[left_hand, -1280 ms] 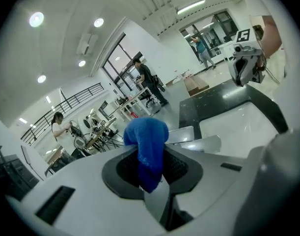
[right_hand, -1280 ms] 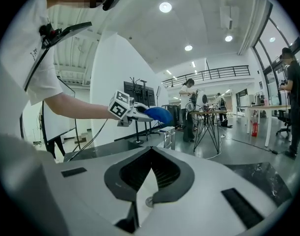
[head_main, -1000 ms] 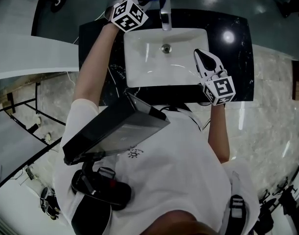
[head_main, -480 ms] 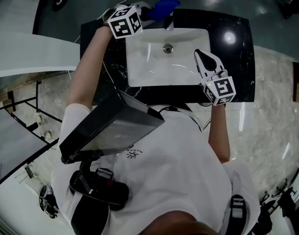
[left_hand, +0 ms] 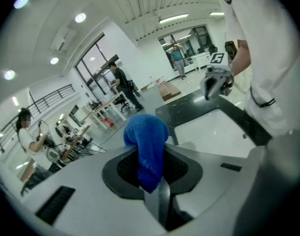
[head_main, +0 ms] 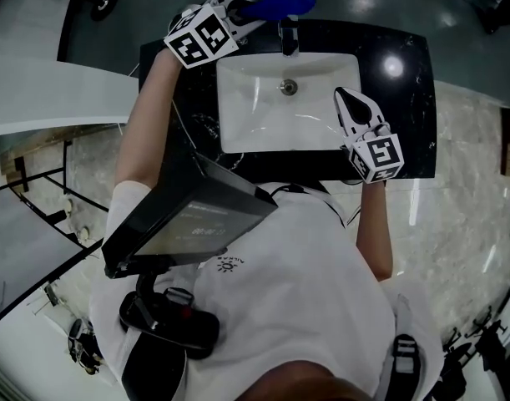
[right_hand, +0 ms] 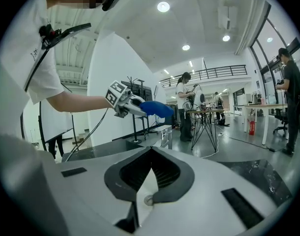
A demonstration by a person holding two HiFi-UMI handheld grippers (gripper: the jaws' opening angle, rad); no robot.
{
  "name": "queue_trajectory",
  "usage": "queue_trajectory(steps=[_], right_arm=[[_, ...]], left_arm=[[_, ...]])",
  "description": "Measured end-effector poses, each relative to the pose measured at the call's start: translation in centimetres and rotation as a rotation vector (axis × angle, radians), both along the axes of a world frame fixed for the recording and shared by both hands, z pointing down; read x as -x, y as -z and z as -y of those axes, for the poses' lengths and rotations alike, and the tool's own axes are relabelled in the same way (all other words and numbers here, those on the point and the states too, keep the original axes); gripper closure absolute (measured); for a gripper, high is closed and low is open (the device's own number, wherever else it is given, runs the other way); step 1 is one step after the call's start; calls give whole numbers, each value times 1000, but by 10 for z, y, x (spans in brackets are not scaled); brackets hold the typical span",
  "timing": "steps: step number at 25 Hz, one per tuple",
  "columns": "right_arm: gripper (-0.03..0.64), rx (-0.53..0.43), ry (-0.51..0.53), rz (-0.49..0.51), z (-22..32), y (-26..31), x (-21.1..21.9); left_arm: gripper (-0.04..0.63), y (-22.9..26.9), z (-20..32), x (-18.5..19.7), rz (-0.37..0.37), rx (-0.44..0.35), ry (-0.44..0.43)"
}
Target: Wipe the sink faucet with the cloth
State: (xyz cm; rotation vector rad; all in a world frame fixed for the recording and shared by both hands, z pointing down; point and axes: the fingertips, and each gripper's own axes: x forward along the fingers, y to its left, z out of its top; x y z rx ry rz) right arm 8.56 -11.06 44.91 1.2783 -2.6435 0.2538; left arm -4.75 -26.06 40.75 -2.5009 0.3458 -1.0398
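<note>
My left gripper (head_main: 253, 8) is shut on a bunched blue cloth (head_main: 280, 4), which sticks out past its tips (left_hand: 147, 146). It hovers over the back of the black counter, just above the chrome faucet (head_main: 288, 36). In the right gripper view the cloth (right_hand: 157, 108) hangs above the faucet (right_hand: 167, 135) with a gap between them. The white sink basin (head_main: 263, 107) lies below. My right gripper (head_main: 346, 98) is shut and holds nothing, held still over the basin's right side.
The black marble counter (head_main: 405, 98) surrounds the basin. A black tablet-like device (head_main: 188, 215) hangs at the person's chest. People, tables and a tripod (right_hand: 206, 127) stand beyond the sink in the hall.
My left gripper has lifted with the cloth and shifted a little left, off the faucet's top. The right gripper has stayed put.
</note>
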Motion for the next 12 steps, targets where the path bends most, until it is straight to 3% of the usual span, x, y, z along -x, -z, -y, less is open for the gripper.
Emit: queue_trajectory(steps=[3, 5, 12], right_arm=[[612, 6, -11, -3, 1, -3, -3], [612, 10, -24, -2, 0, -3, -6], [612, 21, -42, -2, -4, -5, -11]], left_arm=[[522, 5, 53, 8, 1, -86, 107], [522, -1, 77, 10, 37, -103, 138], [522, -63, 76, 6, 234, -24, 73]])
